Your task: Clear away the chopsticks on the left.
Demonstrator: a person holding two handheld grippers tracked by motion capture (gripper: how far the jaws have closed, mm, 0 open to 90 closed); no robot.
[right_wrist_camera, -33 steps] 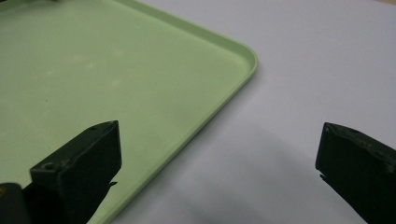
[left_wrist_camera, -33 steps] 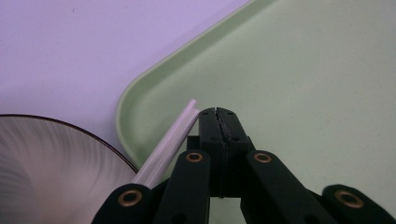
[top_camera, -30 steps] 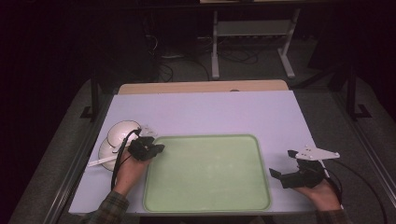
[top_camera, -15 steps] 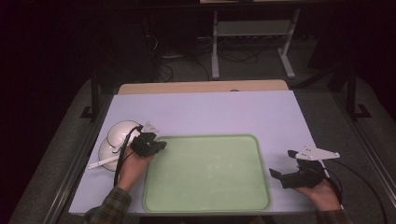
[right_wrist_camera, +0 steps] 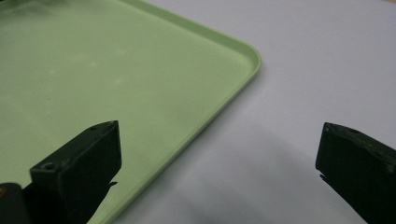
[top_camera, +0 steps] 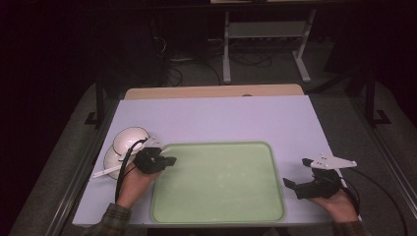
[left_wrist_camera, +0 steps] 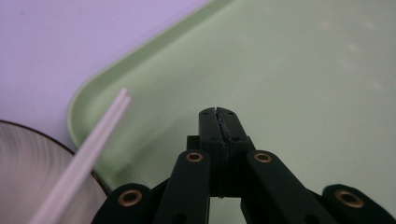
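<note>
A dark room with cables and a metal stand on the floor lies behind a pale lilac bench (top_camera: 221, 118), smooth and matte, which carries a light green tray (top_camera: 216, 182) with rounded corners and a low raised rim. The tray's floor looks like slick plastic, bare but for faint smudges. Just beside its near-left corner sit two white bowls (top_camera: 129, 140), round and glossy, one partly overlapping the other, with a pair of thin white chopsticks (left_wrist_camera: 93, 149) laid across them, their tips pointing at the tray's edge. The left tool (top_camera: 164, 161) hovers over that corner with its black jaws pressed together on nothing; the right tool (top_camera: 297, 177) rests on the bench just past the tray's right rim, jaws spread wide and empty. The main risk I judge is at the left: the cable and the hand pass close to the bowls and sticks, so a careless sweep could roll the round sticks off or nudge the stacked bowls. Glazed bowls would also slip in hard narrow jaws. Whether the sticks touch the tray rim is hard to tell from here.
</note>
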